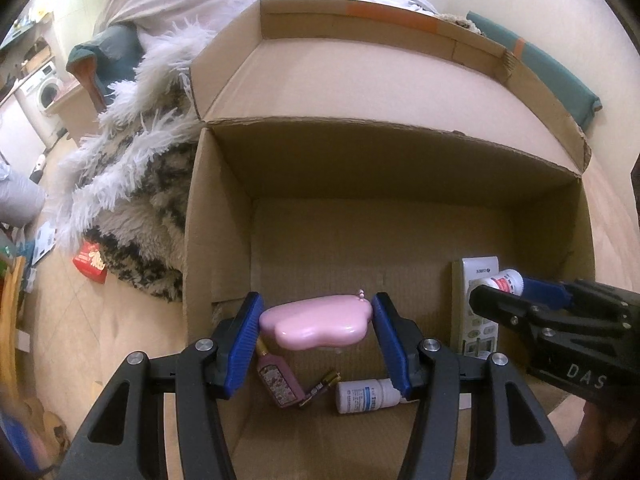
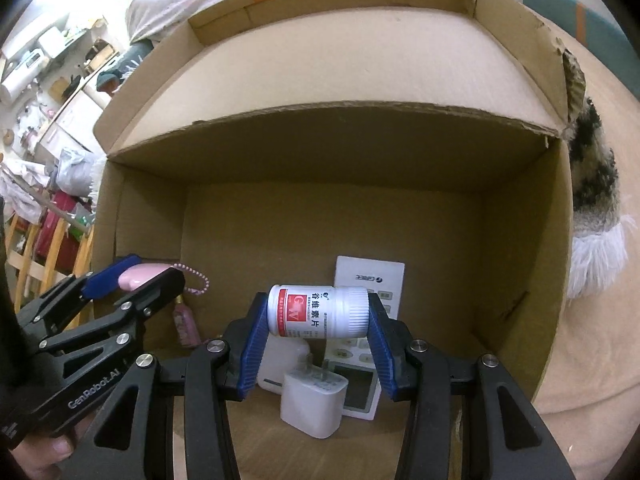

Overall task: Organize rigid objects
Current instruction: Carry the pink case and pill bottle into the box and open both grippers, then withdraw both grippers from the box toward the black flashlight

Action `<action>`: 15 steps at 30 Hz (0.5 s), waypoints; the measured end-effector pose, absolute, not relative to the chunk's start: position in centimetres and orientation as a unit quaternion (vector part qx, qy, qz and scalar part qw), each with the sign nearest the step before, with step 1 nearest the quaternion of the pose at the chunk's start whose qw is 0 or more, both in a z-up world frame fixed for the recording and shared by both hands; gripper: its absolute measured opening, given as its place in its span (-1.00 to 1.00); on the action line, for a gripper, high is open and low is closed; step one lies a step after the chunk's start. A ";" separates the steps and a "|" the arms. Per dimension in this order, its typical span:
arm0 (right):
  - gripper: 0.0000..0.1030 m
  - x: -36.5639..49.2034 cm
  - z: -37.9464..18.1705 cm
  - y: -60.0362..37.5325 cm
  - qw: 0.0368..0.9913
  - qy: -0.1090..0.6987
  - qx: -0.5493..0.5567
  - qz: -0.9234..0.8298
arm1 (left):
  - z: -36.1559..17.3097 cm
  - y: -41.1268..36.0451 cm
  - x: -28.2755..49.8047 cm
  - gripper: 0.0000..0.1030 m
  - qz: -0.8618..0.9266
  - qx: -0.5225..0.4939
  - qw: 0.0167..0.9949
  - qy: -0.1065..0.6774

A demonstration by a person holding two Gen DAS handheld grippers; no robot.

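Observation:
My left gripper (image 1: 316, 320) is shut on a pink heart-shaped case (image 1: 316, 322) and holds it above the floor of an open cardboard box (image 1: 400, 152). My right gripper (image 2: 318, 312) is shut on a white pill bottle with a red label (image 2: 318, 312), held sideways inside the same box (image 2: 320, 152). In the left wrist view the right gripper (image 1: 500, 286) comes in from the right with that bottle (image 1: 504, 280). In the right wrist view the left gripper (image 2: 132, 276) stands at the left with the pink case (image 2: 138, 274).
On the box floor lie a pink perfume bottle (image 1: 278, 380), a battery (image 1: 320, 388), a white bottle with a blue label (image 1: 366, 395), a white remote (image 2: 370, 280), a white charger plug (image 2: 314, 404) and a white pouch (image 2: 282, 364). A shaggy rug (image 1: 132, 200) lies left of the box.

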State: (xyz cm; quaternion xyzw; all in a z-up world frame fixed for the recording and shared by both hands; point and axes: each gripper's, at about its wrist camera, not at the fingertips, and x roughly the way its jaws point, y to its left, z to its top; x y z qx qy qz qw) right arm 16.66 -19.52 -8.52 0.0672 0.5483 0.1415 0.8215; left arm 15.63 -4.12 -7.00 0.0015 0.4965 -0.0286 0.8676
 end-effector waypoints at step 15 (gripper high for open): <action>0.44 16.5 -7.3 -20.8 0.830 0.521 0.116 0.160 | -6.6 -4.4 15.4 0.40 -0.037 -0.006 0.868 0.495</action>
